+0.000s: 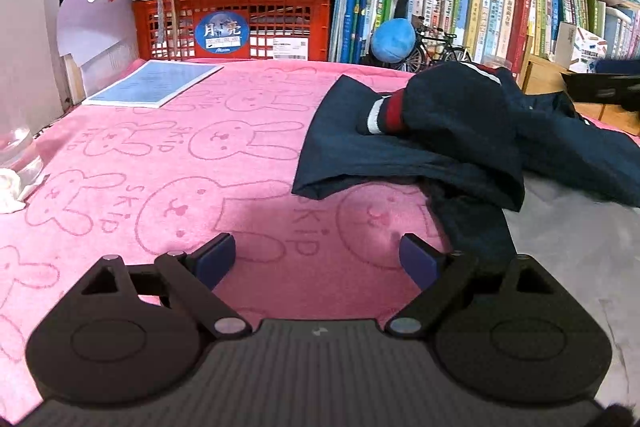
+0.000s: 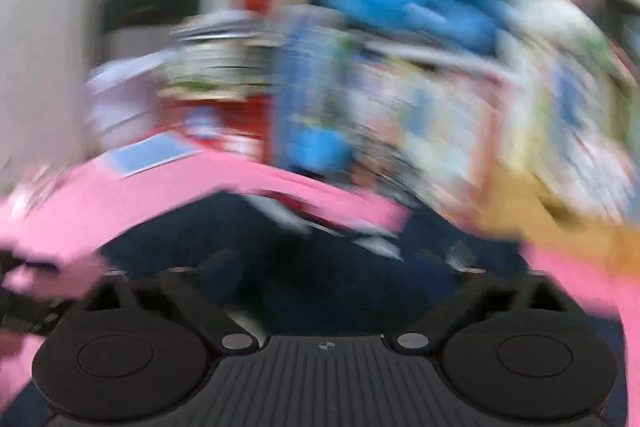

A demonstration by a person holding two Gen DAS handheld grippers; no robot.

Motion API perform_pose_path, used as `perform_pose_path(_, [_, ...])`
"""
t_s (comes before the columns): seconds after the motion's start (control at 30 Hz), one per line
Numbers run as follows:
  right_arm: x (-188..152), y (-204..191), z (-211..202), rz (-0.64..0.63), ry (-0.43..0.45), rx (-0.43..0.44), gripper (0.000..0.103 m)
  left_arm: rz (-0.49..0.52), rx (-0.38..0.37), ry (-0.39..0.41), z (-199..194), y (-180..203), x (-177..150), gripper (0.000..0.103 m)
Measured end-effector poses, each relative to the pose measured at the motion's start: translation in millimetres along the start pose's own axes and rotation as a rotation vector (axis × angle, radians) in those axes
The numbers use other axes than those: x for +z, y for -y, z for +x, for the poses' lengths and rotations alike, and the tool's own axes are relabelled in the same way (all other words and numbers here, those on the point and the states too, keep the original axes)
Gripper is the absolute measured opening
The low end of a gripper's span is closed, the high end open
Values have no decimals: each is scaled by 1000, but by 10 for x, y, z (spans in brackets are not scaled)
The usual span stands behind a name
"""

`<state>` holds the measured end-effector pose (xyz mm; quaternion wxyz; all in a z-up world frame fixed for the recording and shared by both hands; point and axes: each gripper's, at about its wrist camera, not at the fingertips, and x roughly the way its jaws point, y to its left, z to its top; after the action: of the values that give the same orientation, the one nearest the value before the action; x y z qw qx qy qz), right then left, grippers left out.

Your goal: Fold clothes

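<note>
A navy garment (image 1: pixel 452 143) with red and white striped trim lies crumpled on the pink rabbit-print towel (image 1: pixel 160 167), at the right of the left wrist view. My left gripper (image 1: pixel 318 259) is open just above the towel, with nothing between its fingers; the garment's near edge lies beside its right fingertip (image 1: pixel 418 261). The right wrist view is heavily blurred by motion. There my right gripper (image 2: pixel 328 271) hangs over the navy garment (image 2: pixel 320 227) with its fingers spread apart and no cloth visibly pinched.
A blue sheet of paper (image 1: pixel 154 83) lies at the towel's far left. Behind stand a red crate (image 1: pixel 232 27) under stacked papers, a bookshelf (image 1: pixel 480 3) with blue plush toys, and a model bicycle (image 1: pixel 436 51). A clear glass (image 1: pixel 18 151) stands at the left edge.
</note>
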<state>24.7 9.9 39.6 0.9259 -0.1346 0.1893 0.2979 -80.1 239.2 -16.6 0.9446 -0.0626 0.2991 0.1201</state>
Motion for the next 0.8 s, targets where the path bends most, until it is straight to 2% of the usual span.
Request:
perform_pose_path(0.1, [109, -364, 526, -55, -80, 13, 98, -14, -2, -2, 2, -23, 4, 90])
perform_pose_path(0.17, [182, -607, 877, -92, -134, 22, 103, -21, -4, -2, 4, -37, 2, 90])
perform_pose_path(0.2, [218, -729, 1052, -111, -160, 27, 101, -22, -5, -1, 3, -38, 2, 90])
perform_pose_path(0.27, [212, -836, 1365, -117, -237, -4, 71, -22, -9, 0, 1, -41, 2, 90])
perform_pose_path(0.3, [184, -746, 1430, -56, -265, -17, 42, -22, -10, 0, -1, -43, 1, 90])
perform_pose_path(0.33, [182, -624, 1407, 24, -256, -12, 32, -22, -17, 1, -3, -47, 0, 90])
perform_pose_path(0.37, [198, -450, 1312, 128, -226, 5, 28, -23, -24, 3, -4, -51, -2, 90])
perform_pose_path(0.4, [204, -330, 1193, 179, -193, -3, 21, -23, -26, 3, -5, -51, -3, 91])
perform_pose_path(0.53, [290, 185, 432, 227, 27, -124, 20, -21, -29, 6, -11, -42, -5, 91])
perform_pose_path(0.67, [167, 790, -180, 273, 152, -264, 20, -20, -30, 2, -7, -33, -2, 92])
perform_pose_path(0.73, [0, 1129, -305, 320, 132, -335, 25, -20, -36, 7, -15, -36, 0, 92])
perform_pose_path(0.77, [-137, 1304, -326, 358, 85, -347, 28, -20, -40, 9, -19, -37, 1, 92])
perform_pose_path(0.8, [-295, 1476, -297, 412, 16, -355, 46, -16, -58, 15, -38, -33, 0, 92])
